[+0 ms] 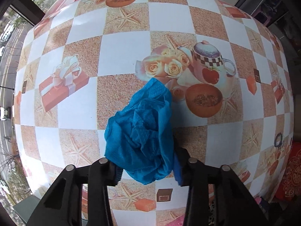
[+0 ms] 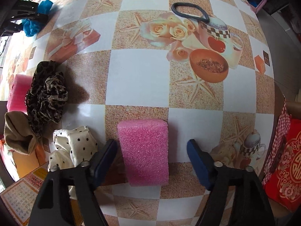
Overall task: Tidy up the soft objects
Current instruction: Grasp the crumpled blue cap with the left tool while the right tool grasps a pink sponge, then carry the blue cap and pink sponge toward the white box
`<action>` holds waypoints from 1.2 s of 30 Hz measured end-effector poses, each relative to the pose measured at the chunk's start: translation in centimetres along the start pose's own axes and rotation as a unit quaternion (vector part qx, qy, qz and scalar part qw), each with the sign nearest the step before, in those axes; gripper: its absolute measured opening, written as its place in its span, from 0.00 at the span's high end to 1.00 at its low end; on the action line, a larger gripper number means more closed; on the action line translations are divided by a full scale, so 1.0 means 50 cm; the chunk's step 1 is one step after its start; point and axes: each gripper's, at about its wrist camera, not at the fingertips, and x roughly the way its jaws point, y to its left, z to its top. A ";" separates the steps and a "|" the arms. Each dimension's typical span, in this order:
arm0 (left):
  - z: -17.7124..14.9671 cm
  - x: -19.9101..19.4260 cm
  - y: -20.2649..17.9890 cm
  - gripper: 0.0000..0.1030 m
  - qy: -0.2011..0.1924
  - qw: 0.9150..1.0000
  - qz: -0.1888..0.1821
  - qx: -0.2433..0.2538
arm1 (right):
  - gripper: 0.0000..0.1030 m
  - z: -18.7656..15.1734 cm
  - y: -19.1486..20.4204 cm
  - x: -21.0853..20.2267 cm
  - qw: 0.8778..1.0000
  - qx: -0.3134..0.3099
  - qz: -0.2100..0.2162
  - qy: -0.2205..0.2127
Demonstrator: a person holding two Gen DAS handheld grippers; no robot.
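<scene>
We are at the grasp step. Left gripper is clamped on the crumpled blue mesh cloth over the checked tablecloth. Right gripper straddles the pink foam block — pads apart, one side gapped. Next, we judge: close, then lift.

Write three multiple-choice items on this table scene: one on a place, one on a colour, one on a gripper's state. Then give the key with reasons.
1. Where does the black hair band lie?
A. on the printed teapot and roses
B. on the pink foam
C. between the right gripper's fingers

2. What colour is the cloth at the left gripper?
A. red
B. blue
C. white

3. What stands between the fingers of the right gripper?
A. the leopard scrunchie
B. nothing
C. the pink foam block

Key: 1 A, it overlaps that print; 2 B, bright blue folds; 3 C, gap visible at the right pad.
</scene>
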 end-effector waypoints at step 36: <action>-0.562 -0.421 -0.407 0.68 -0.101 0.906 -0.205 0.357 | 0.57 -0.301 -0.162 -0.226 0.972 0.208 0.082 -0.076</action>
